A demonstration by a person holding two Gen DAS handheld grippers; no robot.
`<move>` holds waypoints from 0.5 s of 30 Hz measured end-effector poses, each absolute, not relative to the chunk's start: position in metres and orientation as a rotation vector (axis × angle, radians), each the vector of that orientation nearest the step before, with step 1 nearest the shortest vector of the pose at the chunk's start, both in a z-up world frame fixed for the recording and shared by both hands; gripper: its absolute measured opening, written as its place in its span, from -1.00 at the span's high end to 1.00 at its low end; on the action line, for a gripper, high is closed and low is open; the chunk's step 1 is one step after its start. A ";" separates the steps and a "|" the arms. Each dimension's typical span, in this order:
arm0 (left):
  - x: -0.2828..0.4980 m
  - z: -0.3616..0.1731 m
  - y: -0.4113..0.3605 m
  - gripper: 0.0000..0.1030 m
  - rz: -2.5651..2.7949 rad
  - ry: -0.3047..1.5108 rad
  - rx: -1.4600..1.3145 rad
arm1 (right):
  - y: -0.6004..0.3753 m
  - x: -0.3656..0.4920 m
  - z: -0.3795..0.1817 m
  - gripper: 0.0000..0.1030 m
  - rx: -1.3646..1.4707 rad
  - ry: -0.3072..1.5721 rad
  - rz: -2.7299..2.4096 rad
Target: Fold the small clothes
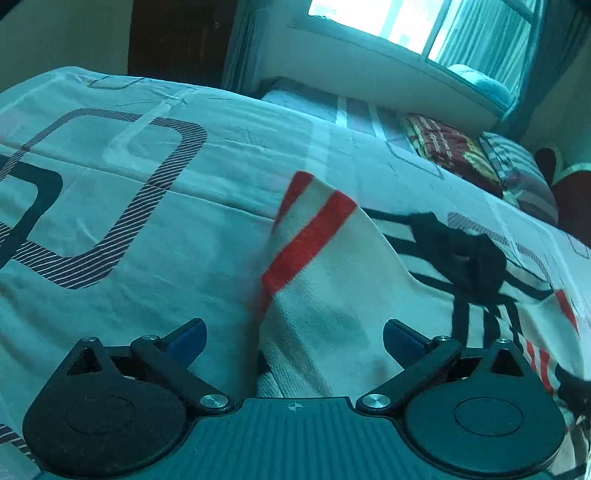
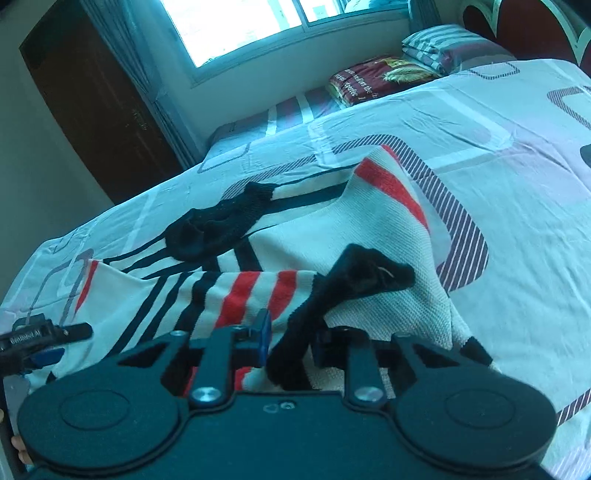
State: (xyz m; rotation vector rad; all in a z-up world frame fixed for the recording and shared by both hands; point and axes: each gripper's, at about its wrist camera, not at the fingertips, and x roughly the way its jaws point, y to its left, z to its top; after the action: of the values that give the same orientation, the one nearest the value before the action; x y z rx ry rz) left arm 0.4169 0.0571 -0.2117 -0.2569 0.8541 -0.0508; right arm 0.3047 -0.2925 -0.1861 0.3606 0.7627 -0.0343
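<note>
A white knitted sweater with red and black stripes lies rumpled on the patterned bedsheet. My left gripper hovers open just over the sweater's near edge, with nothing between its blue pads. In the right wrist view the sweater spreads across the bed, its black collar at the far side. My right gripper is shut on a black trim band of the sweater, which runs down between the fingers. The left gripper shows at the left edge of that view.
A folded maroon blanket and a striped pillow lie at the head of the bed under the window. A dark wooden door stands beyond the bed's far side. Bare sheet stretches to the right.
</note>
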 end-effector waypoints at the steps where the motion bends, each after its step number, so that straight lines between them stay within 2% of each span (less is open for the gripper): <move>1: 0.423 -0.215 0.059 -0.97 -0.049 0.856 -0.275 | -0.291 0.307 -0.187 0.54 0.352 0.762 -0.041; 2: 0.431 -0.220 0.060 -0.97 -0.062 0.870 -0.287 | -0.291 0.308 -0.189 0.50 0.345 0.764 -0.052; 3: 0.437 -0.225 0.061 -0.97 -0.073 0.882 -0.294 | -0.291 0.310 -0.191 0.30 0.356 0.771 -0.050; 5: 0.443 -0.230 0.061 -0.89 -0.083 0.864 -0.304 | -0.293 0.314 -0.194 0.44 0.384 0.767 -0.035; 6: 0.445 -0.230 0.059 -0.40 -0.096 0.855 -0.299 | -0.291 0.316 -0.194 0.60 0.372 0.762 -0.032; 7: 0.447 -0.229 0.057 0.17 -0.107 0.853 -0.298 | -0.287 0.317 -0.191 0.73 0.352 0.743 -0.021; 9: 0.451 -0.229 0.062 0.33 -0.115 0.861 -0.355 | -0.276 0.319 -0.178 0.81 0.299 0.682 0.013; 10: 0.450 -0.227 0.063 0.55 -0.103 0.843 -0.362 | -0.271 0.322 -0.171 0.83 0.275 0.650 0.040; 12: 0.447 -0.225 0.069 0.75 -0.078 0.811 -0.364 | -0.260 0.328 -0.154 0.84 0.215 0.593 0.081; 15: 0.444 -0.226 0.079 0.77 -0.028 0.774 -0.390 | -0.262 0.335 -0.144 0.84 0.159 0.566 0.068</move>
State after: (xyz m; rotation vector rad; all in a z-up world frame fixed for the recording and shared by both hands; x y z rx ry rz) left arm 0.4441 0.0792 -0.2261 -0.3896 0.7736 -0.0283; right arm 0.3350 -0.2624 -0.1443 0.1590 0.5661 0.0683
